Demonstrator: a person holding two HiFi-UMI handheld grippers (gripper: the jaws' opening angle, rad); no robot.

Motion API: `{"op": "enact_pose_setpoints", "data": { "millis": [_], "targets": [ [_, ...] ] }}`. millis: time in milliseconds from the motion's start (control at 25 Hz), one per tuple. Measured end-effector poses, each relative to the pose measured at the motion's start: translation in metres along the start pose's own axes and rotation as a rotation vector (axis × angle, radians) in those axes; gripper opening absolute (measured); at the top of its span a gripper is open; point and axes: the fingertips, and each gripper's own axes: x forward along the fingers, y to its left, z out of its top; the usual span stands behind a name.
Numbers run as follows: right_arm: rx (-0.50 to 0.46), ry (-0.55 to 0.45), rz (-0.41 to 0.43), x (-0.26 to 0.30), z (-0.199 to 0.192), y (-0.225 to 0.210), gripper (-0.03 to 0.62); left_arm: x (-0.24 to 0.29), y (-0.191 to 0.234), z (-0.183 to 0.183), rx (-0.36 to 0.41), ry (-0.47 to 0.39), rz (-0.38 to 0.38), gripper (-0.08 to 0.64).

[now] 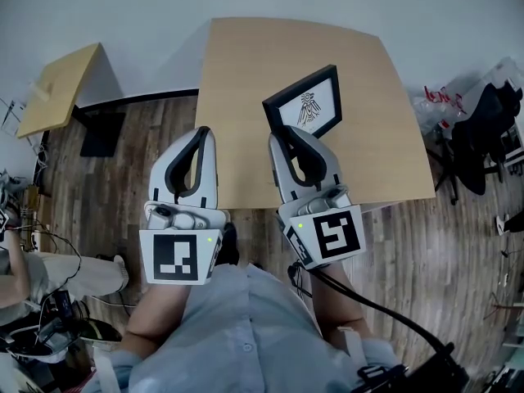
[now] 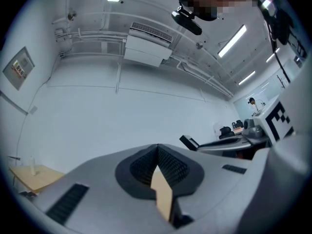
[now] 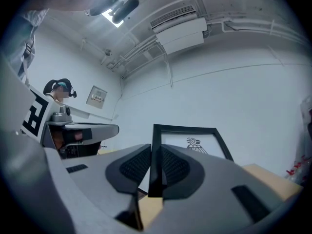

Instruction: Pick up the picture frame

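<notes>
The picture frame (image 1: 307,105) has a black border and a white sheet with a small dark bird-like drawing. It stands tilted upright over the light wooden table (image 1: 246,64). My right gripper (image 1: 282,140) is shut on its near left edge. In the right gripper view the black border (image 3: 155,160) sits pinched between the two dark pads, and the picture (image 3: 195,143) rises beyond them. My left gripper (image 1: 200,135) hovers beside it to the left, near the table's front edge. It is shut with nothing in it, and its pads (image 2: 168,162) meet at the tip.
A second wooden table (image 1: 57,84) stands at the far left on the plank floor. A seated person's legs (image 1: 57,273) show at the lower left. Dark bags and a chair (image 1: 483,133) crowd the right edge. A white wall rises behind the table.
</notes>
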Motion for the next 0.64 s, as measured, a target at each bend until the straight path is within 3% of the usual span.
{"op": "enact_pose_setpoints", "data": {
  "millis": [360,640],
  "targets": [
    [0.004,-0.006,0.006,0.007,0.002,0.007,0.064,-0.001,0.008,0.004,0.011,-0.008,-0.001,0.002],
    [0.002,-0.03,0.017,-0.031,0.004,-0.014,0.064,-0.009,-0.036,0.008,0.034,-0.013,0.011,0.002]
  ]
}}
